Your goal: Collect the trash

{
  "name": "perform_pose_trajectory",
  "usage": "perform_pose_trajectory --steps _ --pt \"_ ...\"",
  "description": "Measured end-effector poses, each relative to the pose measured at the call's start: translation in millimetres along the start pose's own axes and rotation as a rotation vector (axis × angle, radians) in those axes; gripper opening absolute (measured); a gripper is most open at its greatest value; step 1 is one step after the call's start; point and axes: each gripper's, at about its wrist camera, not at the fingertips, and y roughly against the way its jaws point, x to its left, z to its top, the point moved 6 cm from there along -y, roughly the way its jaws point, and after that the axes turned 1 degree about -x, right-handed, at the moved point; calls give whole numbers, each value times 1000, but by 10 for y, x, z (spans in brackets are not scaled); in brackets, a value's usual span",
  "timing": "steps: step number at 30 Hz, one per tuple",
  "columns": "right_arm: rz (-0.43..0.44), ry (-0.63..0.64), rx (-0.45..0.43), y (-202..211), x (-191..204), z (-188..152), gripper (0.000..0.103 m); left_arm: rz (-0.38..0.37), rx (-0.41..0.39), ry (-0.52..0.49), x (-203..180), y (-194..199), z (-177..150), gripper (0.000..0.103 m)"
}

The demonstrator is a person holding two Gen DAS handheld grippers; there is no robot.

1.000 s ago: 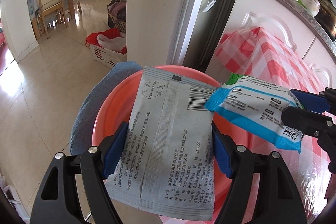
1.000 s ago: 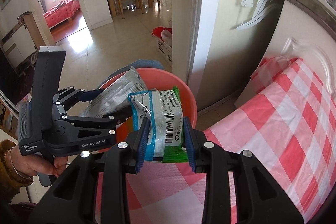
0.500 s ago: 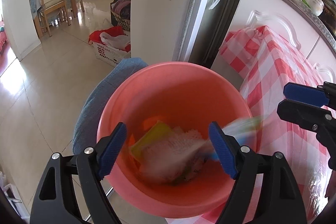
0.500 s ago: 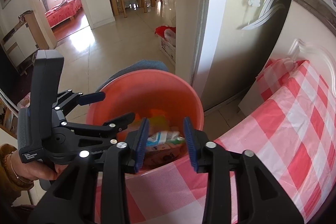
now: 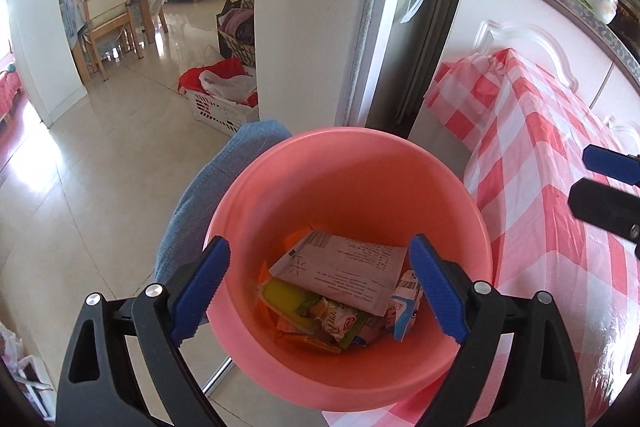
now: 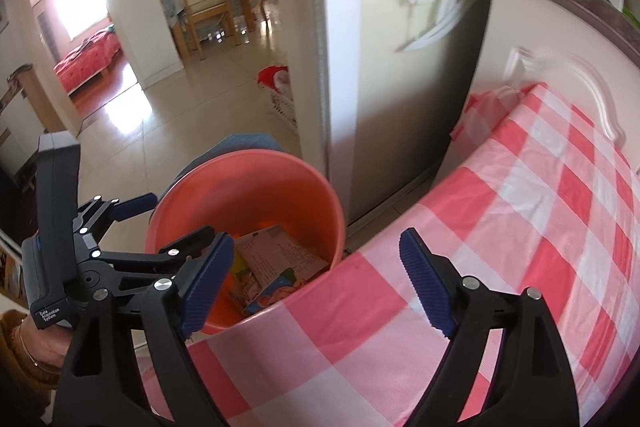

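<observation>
- My left gripper (image 5: 318, 291) sits at the bottom of the left wrist view, its blue pads spread wide apart with nothing between them, straddling the mouth of the pink bucket (image 5: 352, 163).
- The bucket fills the centre of that view; the trash lies at its bottom.
- On top of the pile lies a white printed packet (image 5: 340, 275), face up and slightly tilted.
- Under its lower left edge there is a yellow-green wrapper (image 5: 288, 301), and at its right end a blue-and-white wrapper (image 5: 404, 311) stands against the bucket wall.
- My right gripper (image 6: 316, 279) is at the bottom of the right wrist view, its jaws also wide apart and holding nothing, over the edge of the red-and-white checked tablecloth (image 6: 520, 227).
- In that view the bucket (image 6: 280, 163) is left of centre, just beside the table edge, with the left gripper (image 6: 160, 223) at its left rim.
- A blue cloth (image 5: 208, 195) shows behind the bucket's left side.
</observation>
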Motion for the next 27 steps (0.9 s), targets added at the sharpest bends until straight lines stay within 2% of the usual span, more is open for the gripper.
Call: perform_pose_trajectory --steps 8,18,27 --pt "-45 -74 -14 102 -229 -63 93 14 -16 -15 -57 54 50 91" --pt "-101 -200 -15 279 -608 -233 94 14 -43 -58 -228 146 117 93" --pt "-140 -262 -45 508 -831 -372 94 7 -70 -114 -492 280 187 93"
